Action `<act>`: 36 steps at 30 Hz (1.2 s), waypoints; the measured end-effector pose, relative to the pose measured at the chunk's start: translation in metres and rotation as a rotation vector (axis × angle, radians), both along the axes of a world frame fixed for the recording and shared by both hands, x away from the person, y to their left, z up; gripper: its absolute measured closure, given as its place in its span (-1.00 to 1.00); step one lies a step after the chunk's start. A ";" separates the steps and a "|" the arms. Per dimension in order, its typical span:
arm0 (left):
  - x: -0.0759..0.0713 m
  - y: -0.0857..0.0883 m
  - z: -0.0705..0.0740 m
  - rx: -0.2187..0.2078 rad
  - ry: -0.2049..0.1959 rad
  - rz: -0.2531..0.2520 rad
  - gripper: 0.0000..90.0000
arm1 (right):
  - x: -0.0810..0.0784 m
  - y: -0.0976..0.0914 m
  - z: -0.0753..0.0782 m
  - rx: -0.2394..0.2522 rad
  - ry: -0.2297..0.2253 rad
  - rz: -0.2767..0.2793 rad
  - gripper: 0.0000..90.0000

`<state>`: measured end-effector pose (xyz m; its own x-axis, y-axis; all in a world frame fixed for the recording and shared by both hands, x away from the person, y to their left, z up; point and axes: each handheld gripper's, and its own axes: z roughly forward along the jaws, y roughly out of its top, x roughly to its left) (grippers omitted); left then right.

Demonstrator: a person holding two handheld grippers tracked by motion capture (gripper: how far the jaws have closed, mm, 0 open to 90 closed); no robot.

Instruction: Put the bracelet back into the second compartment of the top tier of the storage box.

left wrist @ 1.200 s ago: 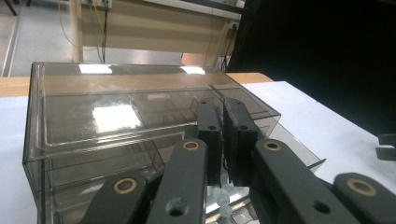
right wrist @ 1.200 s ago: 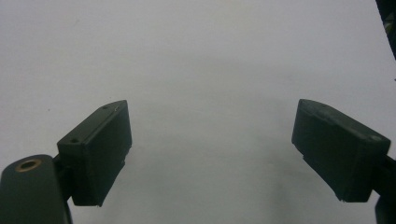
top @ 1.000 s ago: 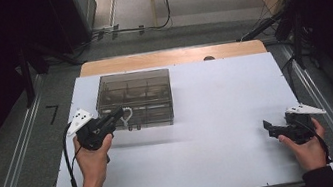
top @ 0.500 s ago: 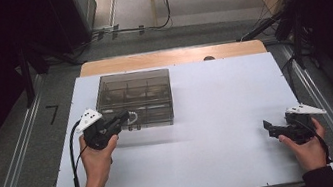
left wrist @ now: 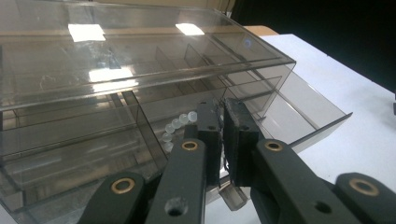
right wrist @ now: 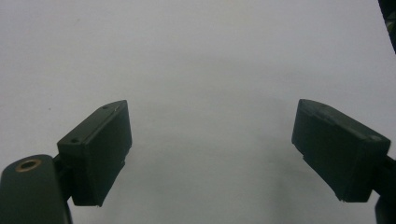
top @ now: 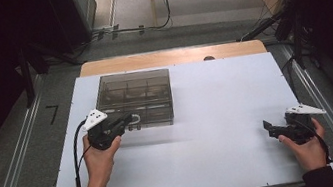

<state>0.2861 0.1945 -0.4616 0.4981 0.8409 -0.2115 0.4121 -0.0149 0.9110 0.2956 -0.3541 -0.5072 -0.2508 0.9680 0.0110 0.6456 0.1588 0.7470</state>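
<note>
A smoky clear plastic compartment box [top: 134, 96] stands on the white table [top: 220, 95], left of centre. Seen from the left gripper view, the box [left wrist: 116, 79] has several divided cells, and small white beads [left wrist: 177, 125] lie in one of them. My left gripper [top: 127, 121] is at the box's front edge, its jaws shut [left wrist: 223, 112] on a thin clear handle piece [left wrist: 232, 197] there. A lower tray part [left wrist: 308, 112] juts out past the lid. My right gripper [top: 267, 128] rests near the table's right front, open [right wrist: 212, 140] over bare table, nothing between its jaws.
A wooden strip [top: 174, 57] runs along the table's far edge. Metal rails [top: 14, 168] flank the table on both sides. Cables [top: 143, 26] lie on the floor beyond. The white top between the two hands is bare.
My left gripper has shifted slightly to the right along the box's front. The right hand and its gripper have stayed where they were.
</note>
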 end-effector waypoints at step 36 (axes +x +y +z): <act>-0.003 0.001 0.004 -0.009 -0.002 0.080 -0.43 | 0.000 0.000 0.000 0.002 0.000 -0.001 -0.77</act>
